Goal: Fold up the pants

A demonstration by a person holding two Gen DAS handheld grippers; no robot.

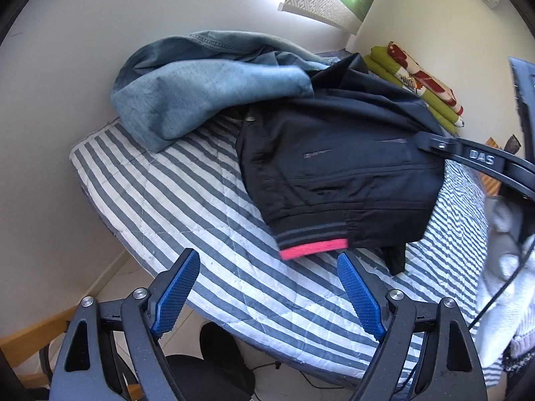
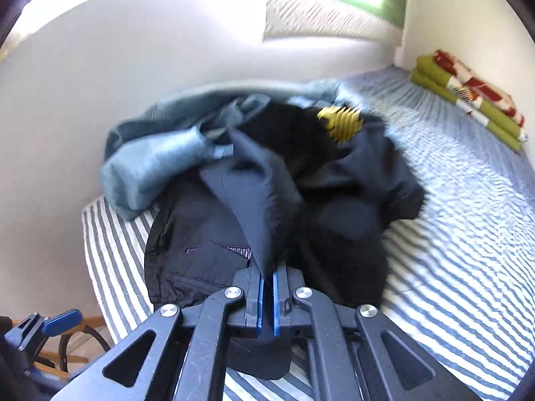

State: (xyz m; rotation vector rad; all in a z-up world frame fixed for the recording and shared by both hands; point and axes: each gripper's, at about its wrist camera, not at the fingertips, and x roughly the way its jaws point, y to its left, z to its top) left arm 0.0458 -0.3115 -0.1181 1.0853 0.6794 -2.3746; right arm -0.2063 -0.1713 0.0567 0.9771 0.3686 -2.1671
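Dark navy pants lie crumpled on a striped bed, a ribbed band with a pink edge facing me. My left gripper hovers open just in front of that band, touching nothing. In the right wrist view the same pants are heaped, with a yellow print on dark cloth at the back. My right gripper is shut on a raised fold of the dark fabric. The right gripper's arm reaches onto the pants from the right.
Blue jeans are piled against the wall behind the pants, partly overlapping them. Folded green and red bedding lies at the far right. White clothing hangs at the bed's right edge. The striped quilt ends near the left gripper, floor below.
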